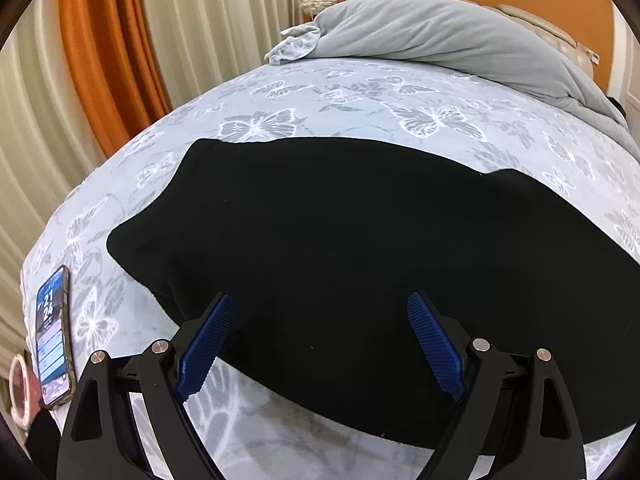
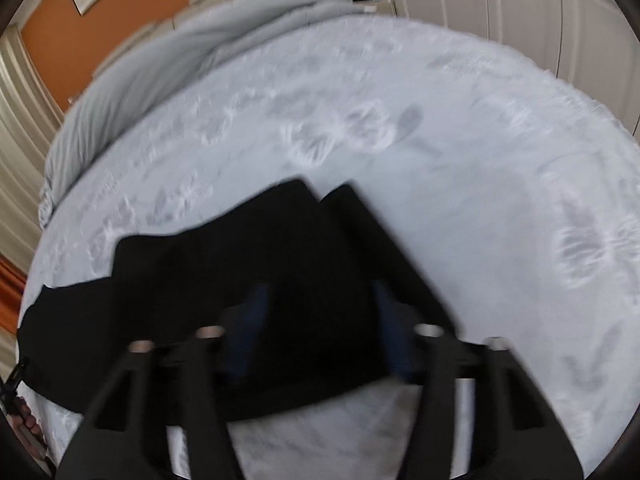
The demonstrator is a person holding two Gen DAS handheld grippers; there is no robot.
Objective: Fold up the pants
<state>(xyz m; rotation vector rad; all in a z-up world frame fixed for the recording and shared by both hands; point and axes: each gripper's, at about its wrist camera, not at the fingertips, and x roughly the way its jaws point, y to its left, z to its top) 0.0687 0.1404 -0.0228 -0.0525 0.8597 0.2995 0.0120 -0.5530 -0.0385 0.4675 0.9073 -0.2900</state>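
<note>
Black pants [image 1: 340,248] lie flat across the butterfly-print bedsheet [image 1: 260,120]. In the left wrist view my left gripper [image 1: 320,304] is open, its blue fingers [image 1: 208,344] spread wide just over the near edge of the cloth, holding nothing. In the blurred right wrist view the pants [image 2: 240,264] spread to the left, with two leg ends at the far side. My right gripper [image 2: 320,292] is open over their near right part, fingers apart with black cloth between and below them.
A phone [image 1: 54,336] with a lit screen lies at the bed's left edge. A grey duvet [image 1: 460,40] is bunched at the headboard. Orange and cream curtains [image 1: 104,40] hang to the left. White wardrobe doors [image 2: 500,4] stand beyond the bed.
</note>
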